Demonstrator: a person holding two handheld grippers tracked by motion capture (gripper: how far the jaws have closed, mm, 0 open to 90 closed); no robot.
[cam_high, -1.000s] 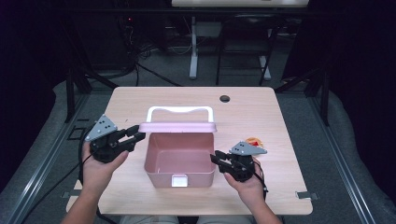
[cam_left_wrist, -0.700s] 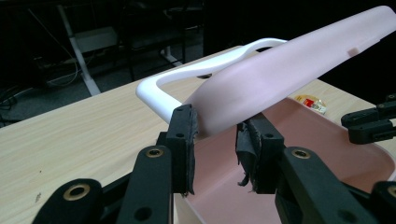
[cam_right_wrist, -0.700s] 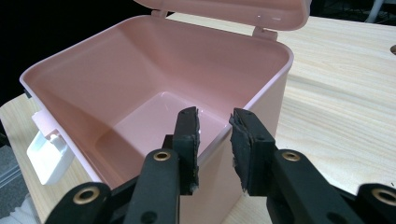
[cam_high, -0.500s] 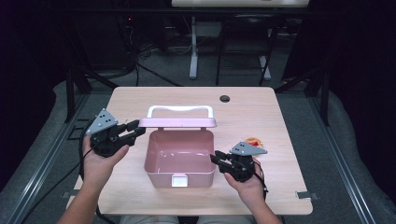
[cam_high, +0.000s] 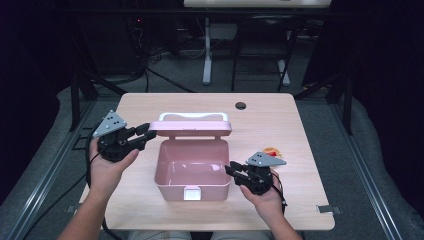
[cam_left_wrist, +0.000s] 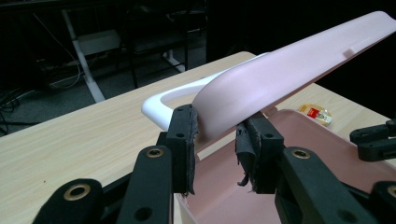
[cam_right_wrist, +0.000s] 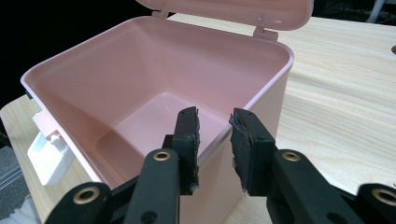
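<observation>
An open pink box (cam_high: 169, 189) stands mid-table, its inside bare (cam_right_wrist: 144, 116). Its pink lid (cam_high: 192, 128) is raised on the far hinges and leans over the box, with a white handle (cam_high: 192, 116) on top. My left gripper (cam_high: 147, 134) is at the lid's left end. In the left gripper view the lid's corner (cam_left_wrist: 219, 112) sits between the pads, and my left gripper (cam_left_wrist: 217, 135) is shut on it. My right gripper (cam_high: 230, 170) straddles the box's right wall near the front, one pad inside (cam_right_wrist: 189, 140) and one outside, and my right gripper (cam_right_wrist: 215, 135) is shut on that wall.
A white latch (cam_high: 191, 192) hangs on the box's front. A small round red and yellow thing (cam_high: 271, 151) lies on the wooden table (cam_high: 285, 125) right of the box. A dark cable hole (cam_high: 241, 106) sits near the far edge. Dark frames and cables surround the table.
My left gripper has shifted slightly up and away with the lid's corner, and the lid now leans further forward over the box. The right gripper and box have not moved.
</observation>
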